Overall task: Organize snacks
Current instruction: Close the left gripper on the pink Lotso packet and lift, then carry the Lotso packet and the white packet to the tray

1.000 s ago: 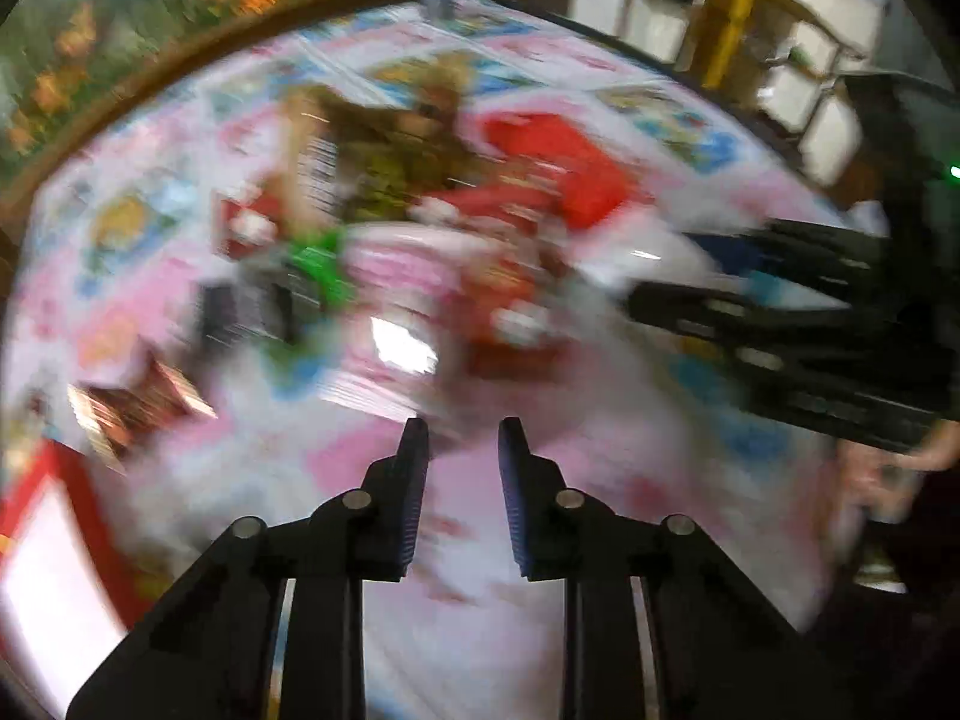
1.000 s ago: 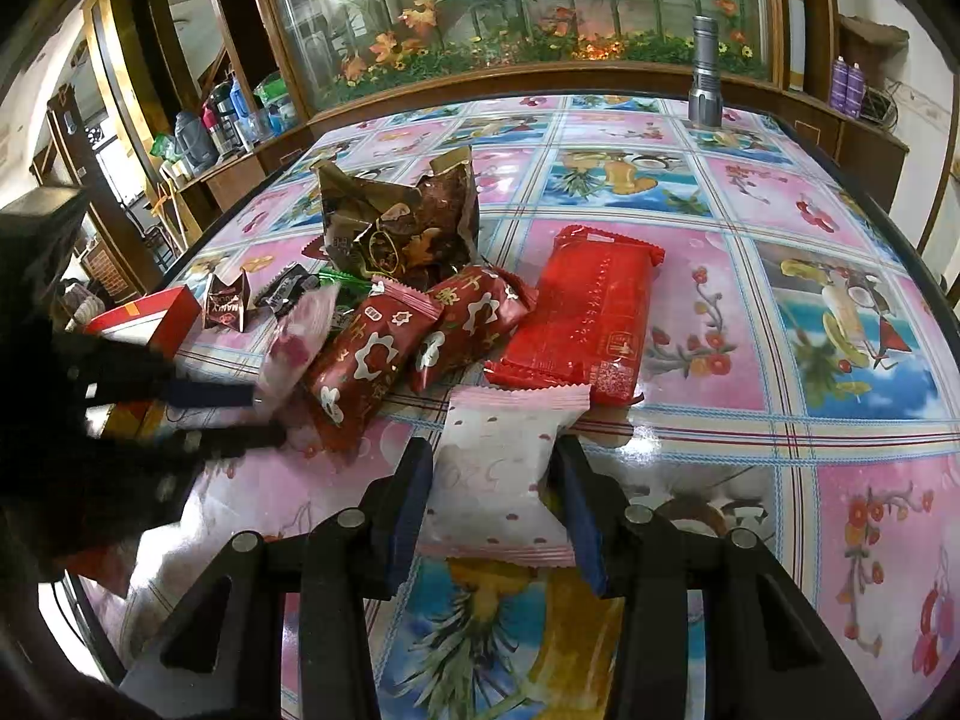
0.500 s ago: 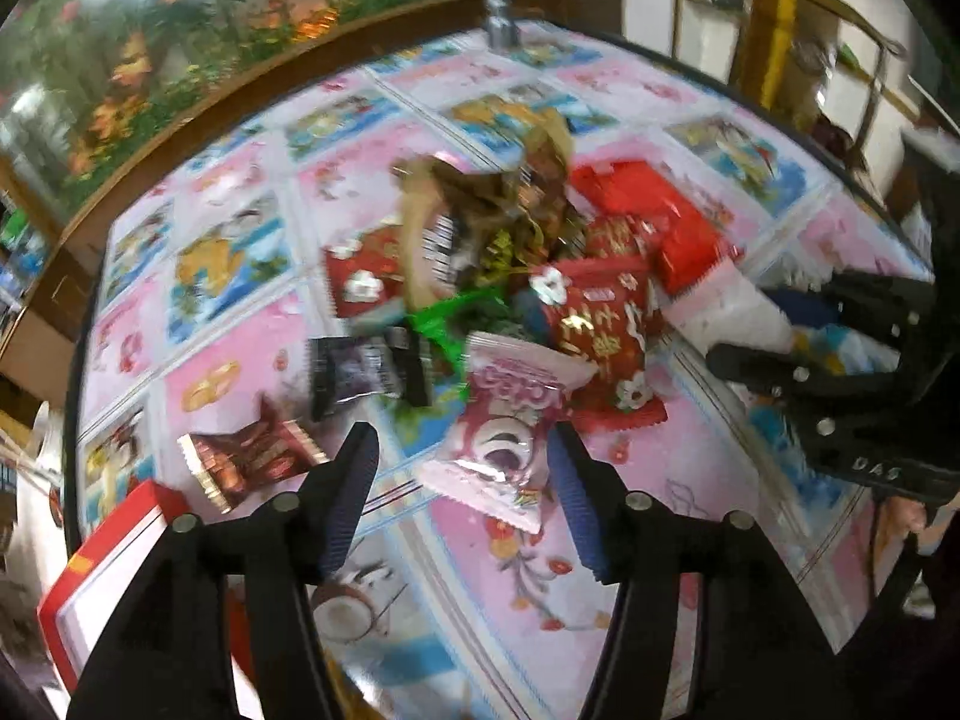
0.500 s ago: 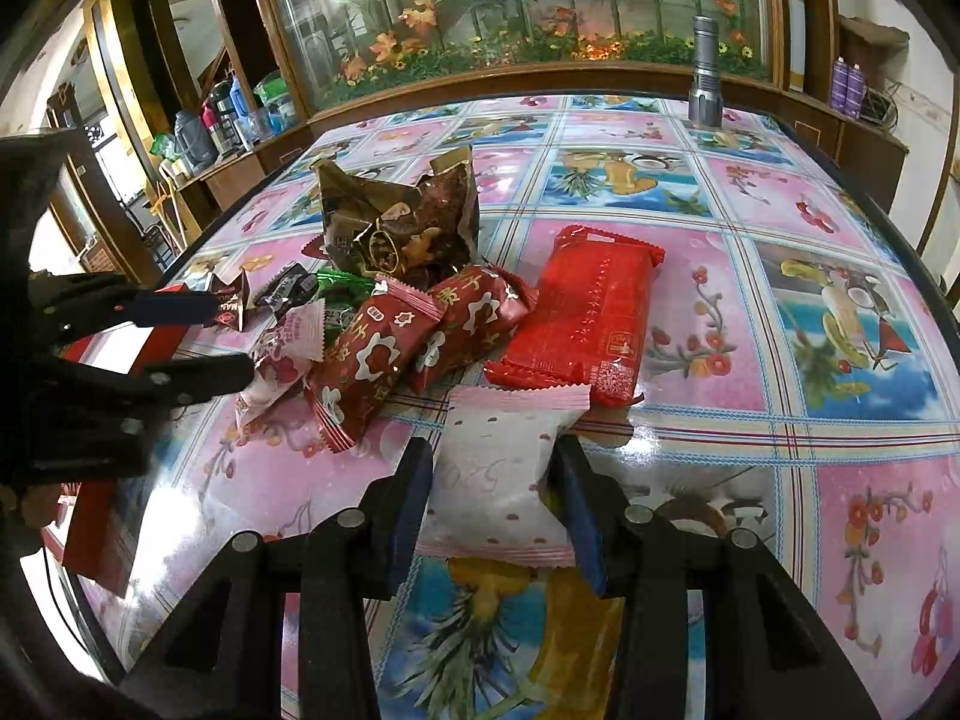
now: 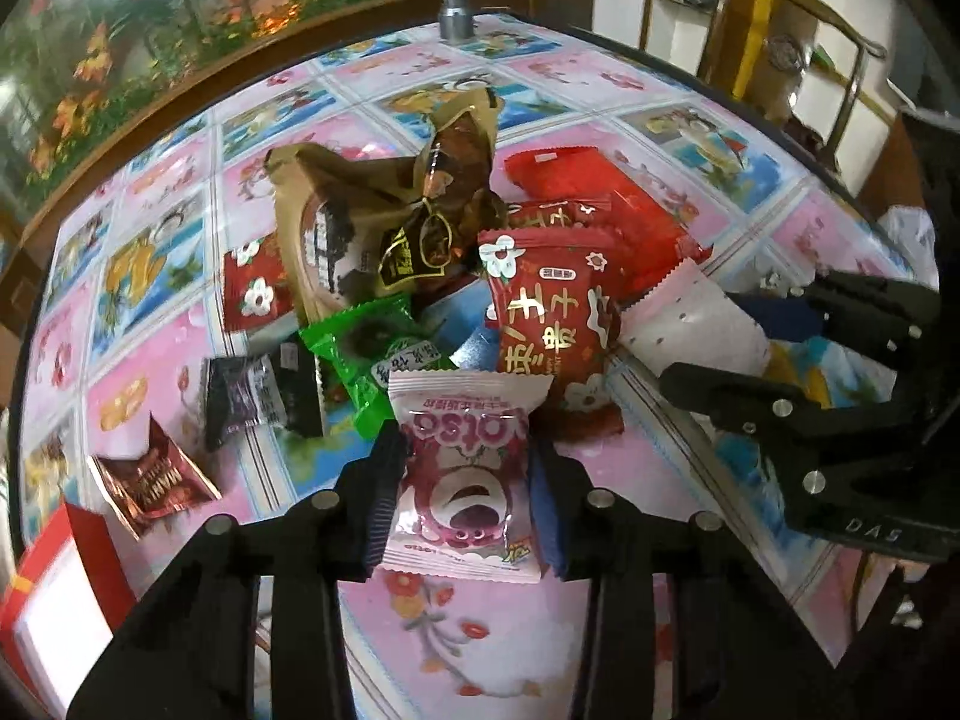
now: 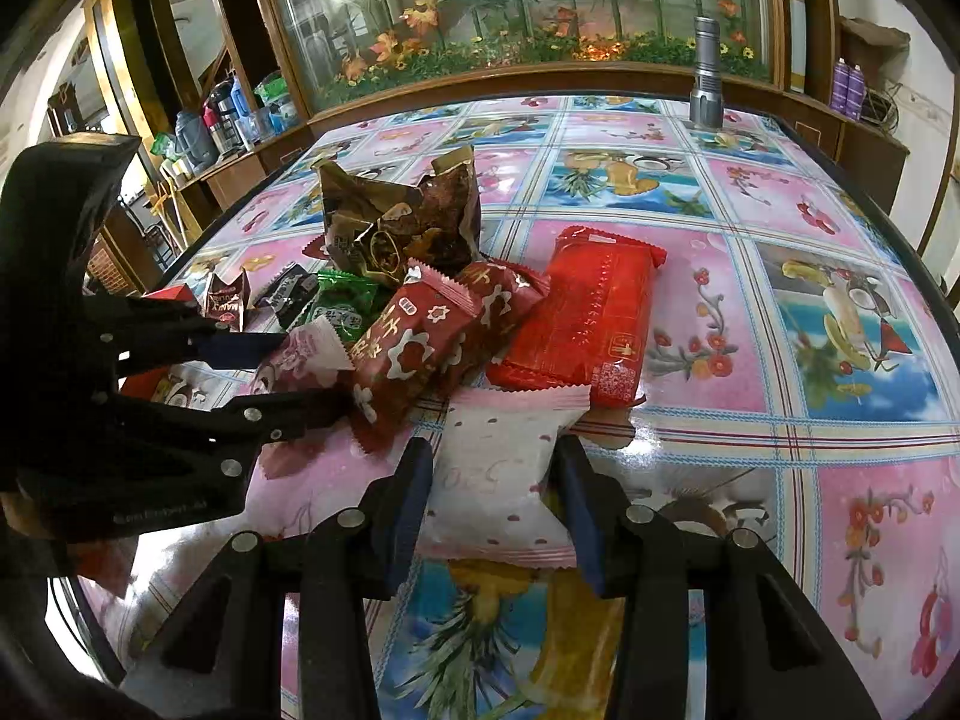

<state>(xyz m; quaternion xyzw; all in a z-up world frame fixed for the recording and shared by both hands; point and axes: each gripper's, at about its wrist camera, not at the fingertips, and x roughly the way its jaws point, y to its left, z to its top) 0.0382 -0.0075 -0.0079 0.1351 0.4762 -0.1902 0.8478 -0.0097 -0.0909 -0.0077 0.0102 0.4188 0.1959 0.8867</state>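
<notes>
Far left in the left wrist view sits a red box [image 5: 54,588] with a white inside, seemingly the place for sorted snacks, though its use is a guess. Just right of it lie a small maroon chocolate packet [image 5: 153,483] and a black wrapped sweet [image 5: 252,399], apart from the heap.

The left gripper [image 5: 462,498] has its pads pressed against both side edges of the pink Lotso packet [image 5: 462,480], so it looks clamped on it. The packet's long axis runs near to far along the fingers, printed bear face up, far sealed end toward the green packet [image 5: 375,354] and the dark red packet [image 5: 549,324]. The risk here: the wrapper is puffy and slick, held only by its edges, so it may buckle and slip out on lifting, or its far end may drag the green packet along.

Further right, the right gripper [image 6: 495,486] is closed likewise on the white dotted packet [image 6: 501,474], long axis also along the fingers, far crimp close by the flat red bag [image 6: 585,318]; whether they touch I cannot tell. Lifting could snag that bag. The two grippers stand near each other, so crossing paths toward the box could knock them together.
</notes>
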